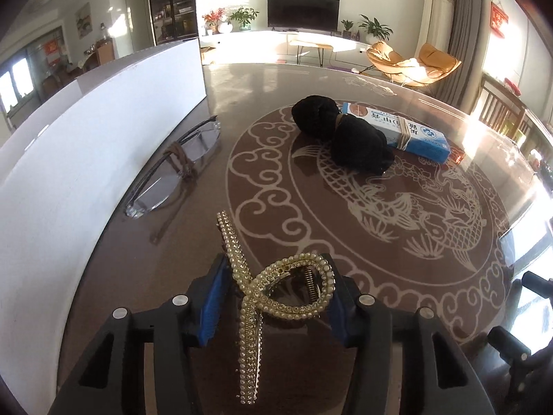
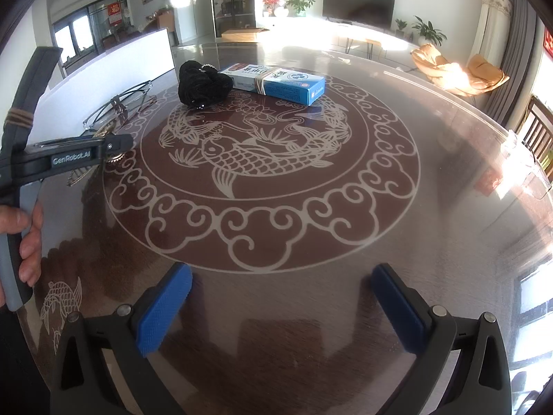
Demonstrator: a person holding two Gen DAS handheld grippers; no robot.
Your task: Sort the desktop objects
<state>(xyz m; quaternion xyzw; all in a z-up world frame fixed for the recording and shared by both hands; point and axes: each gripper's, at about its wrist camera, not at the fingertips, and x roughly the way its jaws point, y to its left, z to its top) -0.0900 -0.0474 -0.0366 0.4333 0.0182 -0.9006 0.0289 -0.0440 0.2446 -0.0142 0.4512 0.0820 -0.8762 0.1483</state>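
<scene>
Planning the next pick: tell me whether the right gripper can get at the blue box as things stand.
Probably yes. The right gripper is open and empty, and bare table lies between it and the blue box. The black fabric bundle touches only the box's left end.

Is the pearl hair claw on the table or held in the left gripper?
Held. The pearl hair claw sits between the left gripper's blue pads, which press its sides. Whether it is lifted off the table cannot be told.
</scene>
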